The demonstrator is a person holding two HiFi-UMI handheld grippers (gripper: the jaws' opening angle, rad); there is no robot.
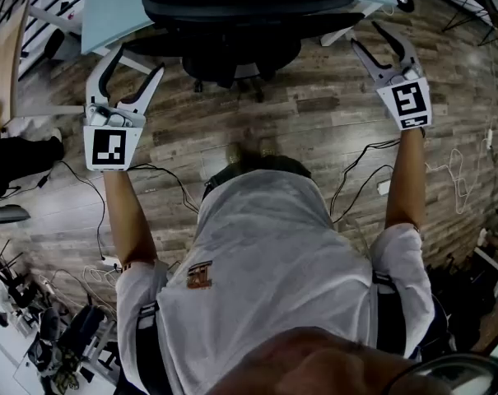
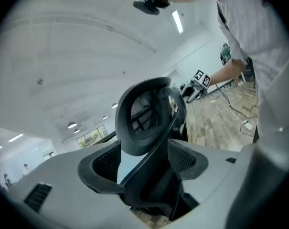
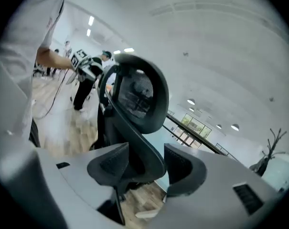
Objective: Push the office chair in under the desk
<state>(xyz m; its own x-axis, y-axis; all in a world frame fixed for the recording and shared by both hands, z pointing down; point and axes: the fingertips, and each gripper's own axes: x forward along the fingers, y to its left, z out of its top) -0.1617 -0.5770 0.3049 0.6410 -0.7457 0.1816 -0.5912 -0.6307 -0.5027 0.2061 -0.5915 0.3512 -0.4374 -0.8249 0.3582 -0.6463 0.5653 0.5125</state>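
The chair (image 1: 240, 23) stands hard against the desk (image 1: 117, 6). In the head view its dark back lies along the near edge of the pale blue top. Its arms reach in beneath that edge, and its base and casters sit on the wood floor (image 1: 314, 130) just out from it. How far the seat goes under the top cannot be told.

To the left of the chair, clear of it, the left gripper (image 1: 136, 62) is held up with its jaws spread wide and nothing between them. Its own view shows the two dark pads (image 2: 103, 163) far apart, with the chair's back and headrest showing through the gap farther off, untouched.

To the right of the chair, also clear of it, the right gripper (image 1: 365, 35) has its jaws spread just as wide and is empty. In its own view the pads (image 3: 111, 163) frame the chair's spine from the other side without contact. Beyond the chair the left gripper's marker cube shows small at the end of a bare arm.

Behind the chair stands the person (image 1: 265, 262) in a pale shirt, both arms stretched forward to the grippers. Thin cables (image 1: 356, 171) trail over the floor on either side of the person, well back from the chair.
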